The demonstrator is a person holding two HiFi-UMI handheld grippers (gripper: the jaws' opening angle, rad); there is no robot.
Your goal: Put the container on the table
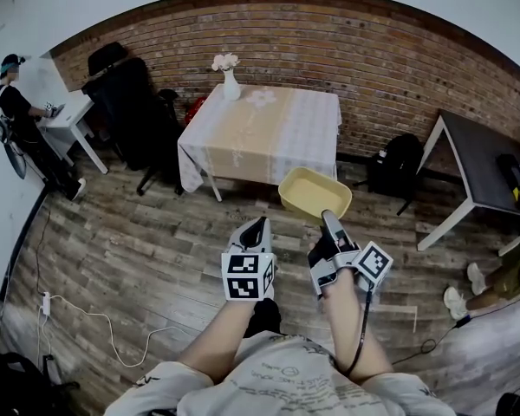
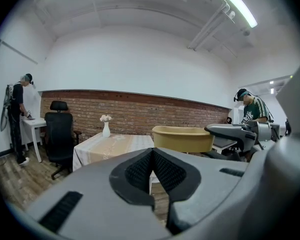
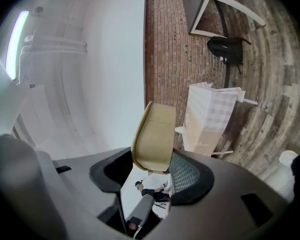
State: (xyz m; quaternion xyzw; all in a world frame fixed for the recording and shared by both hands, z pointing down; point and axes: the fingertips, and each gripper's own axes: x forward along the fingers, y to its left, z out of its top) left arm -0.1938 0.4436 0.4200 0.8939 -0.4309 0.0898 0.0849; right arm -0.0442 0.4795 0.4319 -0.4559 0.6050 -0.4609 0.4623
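Note:
A shallow yellow container (image 1: 314,193) hangs over the wooden floor, just in front of the cloth-covered table (image 1: 269,124). My right gripper (image 1: 329,217) is shut on its near rim; in the right gripper view the container (image 3: 155,136) stands edge-on between the jaws of the right gripper (image 3: 150,171). My left gripper (image 1: 258,225) hovers beside it to the left, shut with nothing in it. In the left gripper view the left gripper's (image 2: 152,171) pads meet, and the container (image 2: 182,138) shows beyond them. A white vase (image 1: 230,83) with flowers stands at the table's far left corner.
A black office chair (image 1: 126,102) stands left of the table. A person (image 1: 17,102) works at a white desk at far left. A black backpack (image 1: 394,167) and a dark table (image 1: 485,159) are to the right. A white cable (image 1: 95,319) lies on the floor.

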